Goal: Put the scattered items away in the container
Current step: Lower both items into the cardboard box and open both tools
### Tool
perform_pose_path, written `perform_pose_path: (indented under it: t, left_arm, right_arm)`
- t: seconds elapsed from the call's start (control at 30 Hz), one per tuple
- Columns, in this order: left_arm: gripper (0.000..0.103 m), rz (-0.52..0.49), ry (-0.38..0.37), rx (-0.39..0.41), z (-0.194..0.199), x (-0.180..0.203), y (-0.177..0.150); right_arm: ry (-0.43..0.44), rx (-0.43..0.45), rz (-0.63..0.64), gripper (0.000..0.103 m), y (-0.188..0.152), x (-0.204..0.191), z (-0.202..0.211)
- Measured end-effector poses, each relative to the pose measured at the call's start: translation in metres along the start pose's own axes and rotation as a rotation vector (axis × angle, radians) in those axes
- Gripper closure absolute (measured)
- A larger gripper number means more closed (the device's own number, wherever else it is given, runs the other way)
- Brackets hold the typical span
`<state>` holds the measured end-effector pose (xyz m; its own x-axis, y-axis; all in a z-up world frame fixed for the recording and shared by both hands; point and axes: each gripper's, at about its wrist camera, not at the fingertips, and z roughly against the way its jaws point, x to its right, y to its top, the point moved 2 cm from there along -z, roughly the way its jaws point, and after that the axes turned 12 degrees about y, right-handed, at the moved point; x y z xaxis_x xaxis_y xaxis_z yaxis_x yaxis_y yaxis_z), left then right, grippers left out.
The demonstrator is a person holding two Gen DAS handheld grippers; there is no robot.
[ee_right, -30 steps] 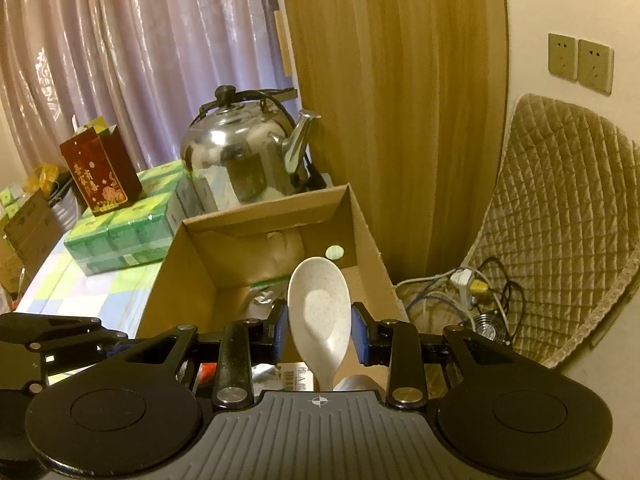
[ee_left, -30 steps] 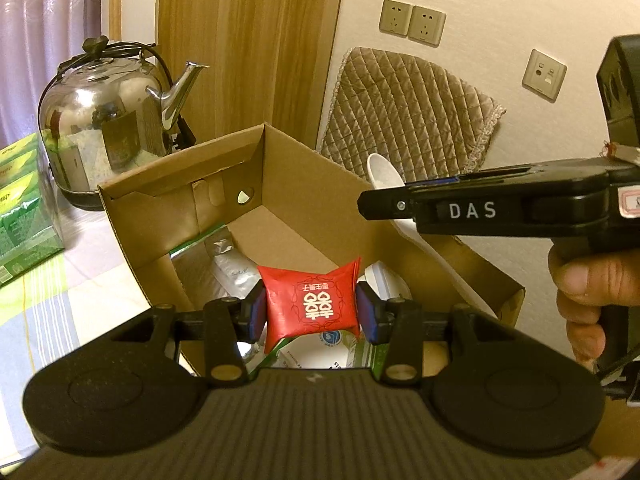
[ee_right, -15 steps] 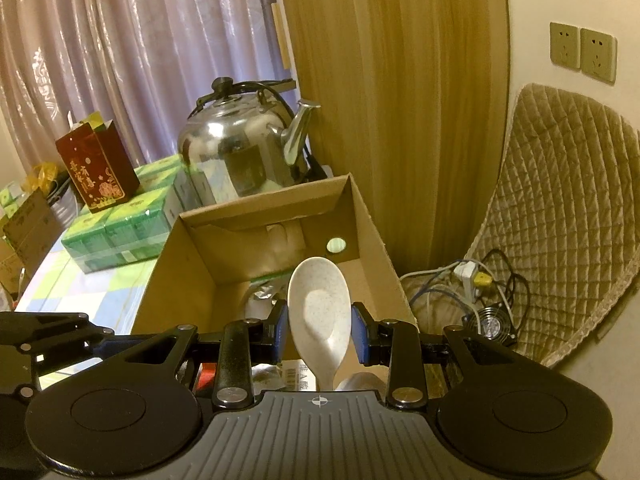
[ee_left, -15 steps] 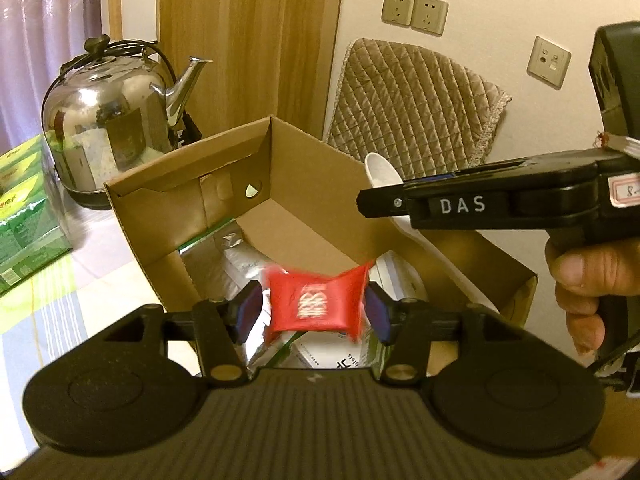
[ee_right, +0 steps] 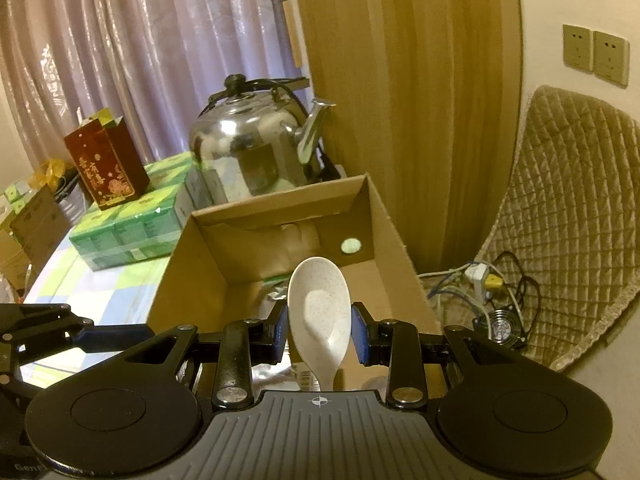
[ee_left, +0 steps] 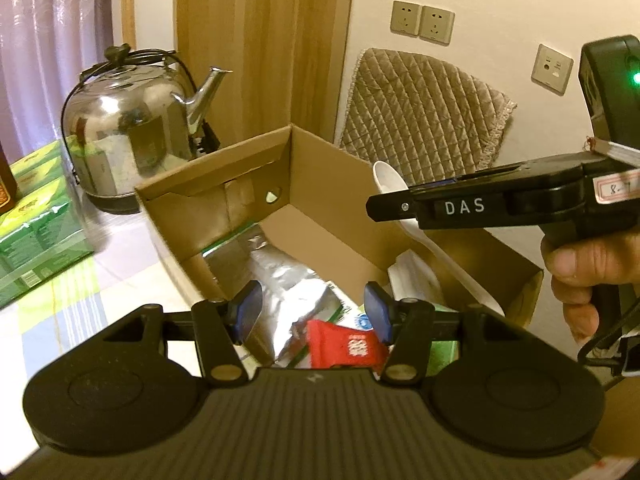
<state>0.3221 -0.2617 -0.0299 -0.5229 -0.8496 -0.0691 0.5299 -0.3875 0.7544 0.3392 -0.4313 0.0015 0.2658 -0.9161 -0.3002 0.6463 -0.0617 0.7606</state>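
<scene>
An open cardboard box (ee_left: 328, 176) (ee_right: 384, 220) stands on the table. My left gripper (ee_left: 312, 312) hangs over its near side, open, nothing between its blue pads. Below it a red packet (ee_left: 346, 346) with white characters lies in the box beside a silver foil bag (ee_left: 288, 280). My right gripper (ee_right: 319, 330) is shut on a white speckled spoon (ee_right: 319, 308), held above the box. In the left wrist view the right gripper's black body and the spoon (ee_left: 390, 180) reach in from the right, with a hand (ee_left: 588, 272) on the grip.
A steel kettle (ee_left: 132, 136) (ee_right: 256, 148) stands behind the box. Green packs (ee_right: 132, 224) and a dark red carton (ee_right: 106, 168) sit to the left on the checked tablecloth (ee_left: 40, 320). A quilted cushion (ee_right: 568, 216) and cables (ee_right: 480, 284) lie right of the box.
My left gripper has opened and let go of the red packet, which dropped into the box. The right gripper still holds the spoon over the box.
</scene>
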Motion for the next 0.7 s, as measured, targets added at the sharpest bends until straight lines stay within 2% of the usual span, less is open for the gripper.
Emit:
perform_pose_path:
  t: [0.33, 0.37, 0.4, 0.43, 0.47, 0.57, 0.7]
  left_arm:
    - [0.050, 0.022, 0.010, 0.004, 0.009, -0.018, -0.007]
    - [0.049, 0.026, 0.010, 0.006, 0.010, -0.020, -0.007]
    - [0.049, 0.028, 0.011, 0.008, 0.011, -0.021, -0.007]
    - [0.049, 0.029, 0.013, 0.009, 0.012, -0.023, -0.008]
    - [0.048, 0.029, 0.016, 0.010, 0.013, -0.025, -0.009]
    - [0.044, 0.031, 0.024, 0.012, 0.016, -0.030, -0.011]
    - [0.043, 0.036, 0.035, 0.010, 0.020, -0.039, -0.015]
  right_arm:
    - [0.048, -0.032, 0.004, 0.072, -0.006, -0.014, -0.016]
    - [0.051, -0.035, 0.005, 0.070, -0.006, -0.015, -0.018]
    - [0.052, -0.038, 0.005, 0.059, -0.007, -0.016, -0.018]
    - [0.052, -0.040, 0.005, 0.042, -0.008, -0.017, -0.019]
    - [0.051, -0.040, 0.005, 0.040, -0.009, -0.018, -0.019]
    - [0.053, -0.041, 0.006, 0.039, -0.012, -0.022, -0.019]
    - [0.051, -0.036, 0.002, 0.039, -0.012, -0.024, -0.017]
